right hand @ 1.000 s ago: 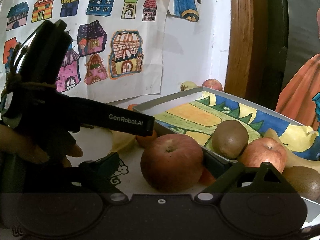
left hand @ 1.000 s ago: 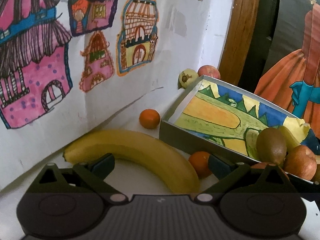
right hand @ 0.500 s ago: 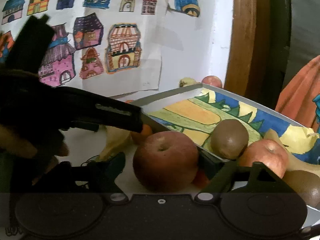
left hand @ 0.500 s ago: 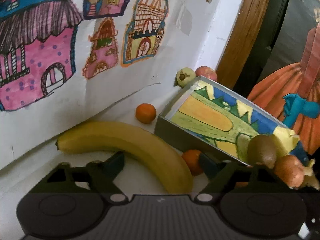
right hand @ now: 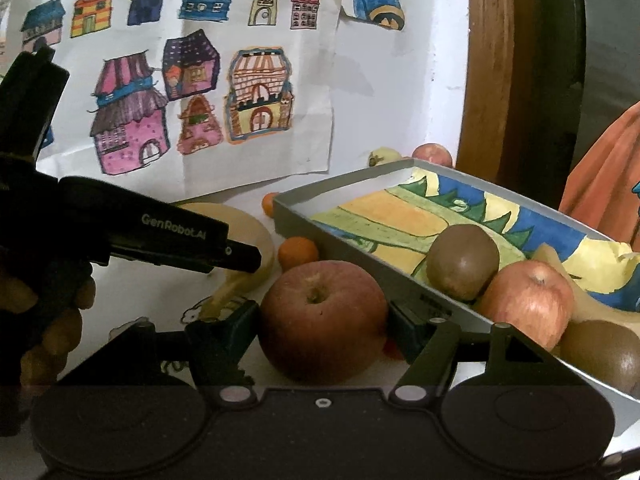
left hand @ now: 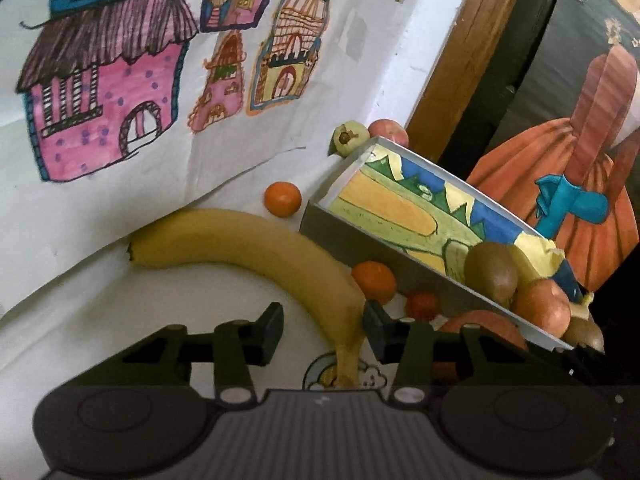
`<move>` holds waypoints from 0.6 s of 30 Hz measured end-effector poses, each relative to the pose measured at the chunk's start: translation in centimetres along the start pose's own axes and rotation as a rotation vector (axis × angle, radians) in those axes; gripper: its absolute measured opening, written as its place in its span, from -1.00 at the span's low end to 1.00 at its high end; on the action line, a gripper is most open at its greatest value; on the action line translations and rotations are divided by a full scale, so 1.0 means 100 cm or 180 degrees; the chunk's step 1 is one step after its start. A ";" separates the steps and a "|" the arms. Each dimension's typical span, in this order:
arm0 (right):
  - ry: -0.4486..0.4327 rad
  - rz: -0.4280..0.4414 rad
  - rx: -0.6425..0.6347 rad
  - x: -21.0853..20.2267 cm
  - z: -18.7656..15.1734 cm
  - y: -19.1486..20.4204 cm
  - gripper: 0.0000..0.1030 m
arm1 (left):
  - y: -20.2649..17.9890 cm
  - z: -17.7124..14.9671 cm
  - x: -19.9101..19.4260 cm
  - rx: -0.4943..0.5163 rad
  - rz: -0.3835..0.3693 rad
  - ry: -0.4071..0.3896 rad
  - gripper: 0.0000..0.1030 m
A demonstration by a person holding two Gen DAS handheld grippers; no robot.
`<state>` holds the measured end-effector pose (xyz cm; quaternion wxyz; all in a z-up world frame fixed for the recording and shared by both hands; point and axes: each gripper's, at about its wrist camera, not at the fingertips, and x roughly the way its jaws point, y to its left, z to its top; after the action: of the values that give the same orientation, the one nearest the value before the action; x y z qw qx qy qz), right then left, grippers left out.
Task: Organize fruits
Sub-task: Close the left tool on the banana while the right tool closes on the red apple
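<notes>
White surface [left hand: 208,292] under drawings-covered wall. Left tongs [left hand: 323,326] open, straddling banana [left hand: 256,248] stem end: soft, bruises, grab mid-body. Right tongs [right hand: 323,322] pinch apple [right hand: 323,320] beside tray [right hand: 352,256]: firm, round, slick.

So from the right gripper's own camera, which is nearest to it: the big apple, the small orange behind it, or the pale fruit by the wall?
1. Big apple, between the right gripper fingers.
2. Small orange, just behind, slightly left.
3. Pale fruit, far back beside the wall.
</notes>
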<state>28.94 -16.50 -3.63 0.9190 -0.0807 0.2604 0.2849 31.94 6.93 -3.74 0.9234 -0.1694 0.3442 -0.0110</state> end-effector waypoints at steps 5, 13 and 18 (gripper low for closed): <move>-0.0016 -0.0017 -0.0032 0.001 0.000 0.001 0.39 | -0.002 0.005 0.005 -0.0089 0.0140 -0.0020 0.26; 0.0001 -0.0019 -0.0023 0.007 0.000 -0.001 0.40 | -0.019 0.012 0.026 0.0063 0.0317 -0.0041 0.35; -0.0009 -0.0032 -0.0033 0.008 0.001 0.001 0.39 | -0.015 0.011 0.022 0.0034 0.0266 -0.0015 0.07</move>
<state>29.48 -16.04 -3.98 0.9204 -0.0864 0.2572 0.2817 34.45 5.51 -3.84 0.9248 -0.1500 0.3487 0.0261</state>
